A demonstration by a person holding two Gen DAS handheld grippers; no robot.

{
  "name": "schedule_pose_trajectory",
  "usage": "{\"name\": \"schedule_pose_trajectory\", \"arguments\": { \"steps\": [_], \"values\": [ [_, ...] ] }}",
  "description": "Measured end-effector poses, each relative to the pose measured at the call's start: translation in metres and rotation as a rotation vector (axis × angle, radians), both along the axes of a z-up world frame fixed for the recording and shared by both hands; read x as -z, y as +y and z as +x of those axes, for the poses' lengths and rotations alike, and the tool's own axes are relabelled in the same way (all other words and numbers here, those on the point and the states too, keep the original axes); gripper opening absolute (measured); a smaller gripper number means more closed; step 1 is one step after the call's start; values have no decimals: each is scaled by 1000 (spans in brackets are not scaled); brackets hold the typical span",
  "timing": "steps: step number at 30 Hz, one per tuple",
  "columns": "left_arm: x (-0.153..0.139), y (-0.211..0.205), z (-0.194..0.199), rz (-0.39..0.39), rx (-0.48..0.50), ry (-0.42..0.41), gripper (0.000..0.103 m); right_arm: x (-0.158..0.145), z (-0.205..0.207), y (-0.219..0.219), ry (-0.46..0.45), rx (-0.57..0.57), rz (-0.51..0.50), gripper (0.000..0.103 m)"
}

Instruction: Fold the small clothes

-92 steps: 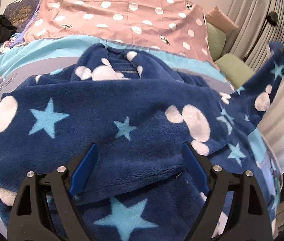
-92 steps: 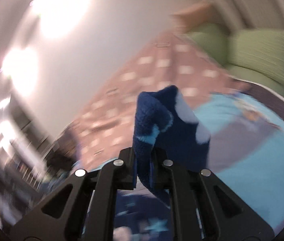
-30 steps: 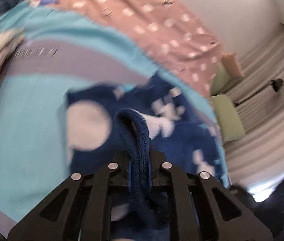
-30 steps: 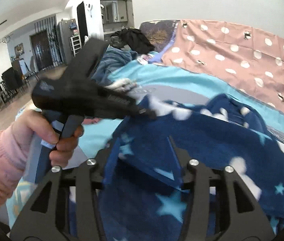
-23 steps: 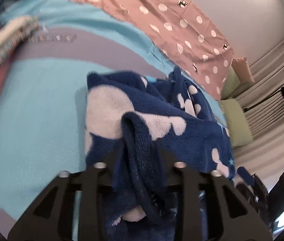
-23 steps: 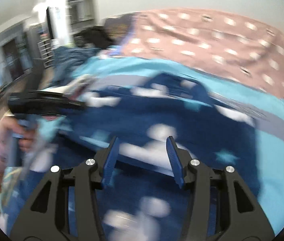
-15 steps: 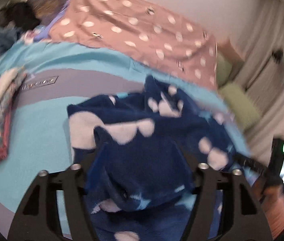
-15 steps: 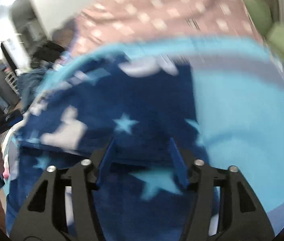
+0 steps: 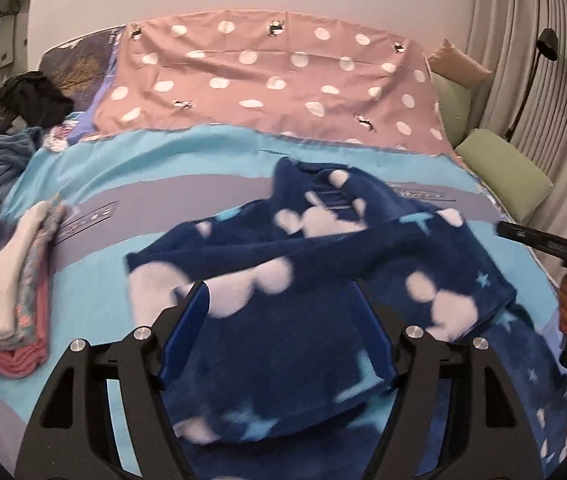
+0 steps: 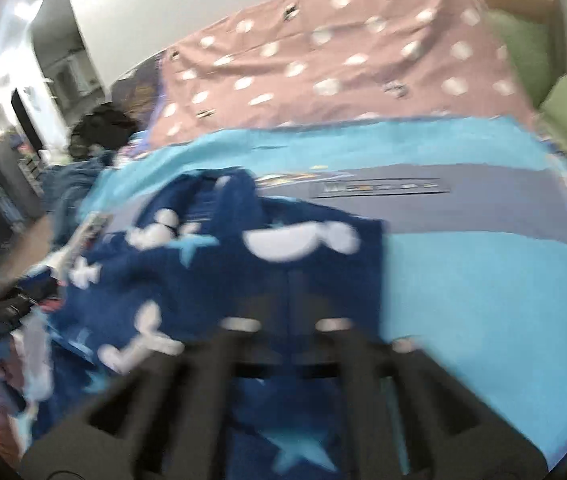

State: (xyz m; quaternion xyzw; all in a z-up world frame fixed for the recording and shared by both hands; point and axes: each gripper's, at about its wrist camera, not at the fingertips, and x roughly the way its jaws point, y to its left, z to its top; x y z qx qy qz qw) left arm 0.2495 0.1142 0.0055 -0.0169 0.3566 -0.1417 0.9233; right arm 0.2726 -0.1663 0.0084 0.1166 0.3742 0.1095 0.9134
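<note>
While spread on bed, navy fleece garment beneath left gripper, jaws opening.

A: Right wrist view smeared throughout; right gripper fingers a dark blur, grip on navy fleece garment unreadable.

B: Noted. Left wrist view: garment's near edge blurred, right-hand end cut off by frame.

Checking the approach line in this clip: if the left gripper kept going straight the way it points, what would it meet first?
Most likely the navy fleece garment: the left gripper points down at it, jaws opening and straddling its near fold. Depth is unclear.
</note>
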Motion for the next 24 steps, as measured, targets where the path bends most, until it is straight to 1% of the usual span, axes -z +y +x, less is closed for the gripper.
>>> {"name": "schedule_pose_trajectory", "arguments": {
  "steps": [1, 2, 4, 5, 6, 7, 9, 10, 11, 12, 14, 15, 16, 17, 18, 19, 20, 21, 22, 23, 24],
  "values": [
    [6, -6, 7, -4, 3, 24, 72, 1, 9, 3, 1, -7, 0, 1],
    [18, -9, 17, 3, -3, 75, 72, 7, 21, 9, 8, 2, -57, 1],
    [44, -15, 30, 66, -38, 157, 72, 33, 43, 17, 80, 69, -247, 1],
    [66, -15, 38, 90, -35, 178, 73, 48, 53, 21, 118, 89, -316, 0],
    [70, -14, 35, 77, -24, 137, 74, 69, 59, 21, 132, 96, -363, 0],
    [68, -15, 34, 85, -23, 128, 74, 71, 57, 21, 97, 104, -371, 0],
    [65, -24, 31, 154, -29, 115, 74, 66, 54, 31, 86, 113, -439, 0],
    [66, -25, 31, 168, -30, 108, 74, 66, 53, 35, 81, 112, -471, 2],
    [66, -24, 30, 167, -30, 107, 74, 65, 50, 36, 75, 112, -484, 3],
    [63, -21, 28, 147, -30, 105, 74, 61, 45, 34, 65, 118, -471, 4],
    [53, -13, 17, 110, -33, 97, 74, 49, 27, 23, 51, 145, -403, 18],
    [48, -8, 9, 92, -30, 84, 75, 38, 11, 14, 36, 152, -346, 31],
    [43, -5, -1, 79, -25, 68, 76, 32, -2, 9, 26, 145, -309, 35],
    [34, 1, -18, 63, -7, 38, 79, 25, -14, 7, 18, 128, -284, 35],
    [28, 3, -31, 63, 0, 23, 85, 20, -30, 5, 16, 99, -267, 35],
    [25, 5, -41, 64, 6, 19, 87, 18, -42, 4, 21, 73, -256, 35],
    [25, 8, -51, 54, 18, 19, 91, 20, -55, 2, 45, 50, -248, 35],
    [28, 11, -60, 44, 37, 34, 94, 26, -60, 1, 79, 55, -253, 39],
    [34, 11, -62, 53, 43, 62, 95, 38, -62, -2, 137, 72, -266, 42],
    [46, 9, -60, 86, 39, 106, 95, 50, -60, -3, 186, 79, -280, 44],
    [61, 7, -58, 145, 17, 156, 95, 66, -60, -7, 239, 88, -279, 44]
  ]
}}
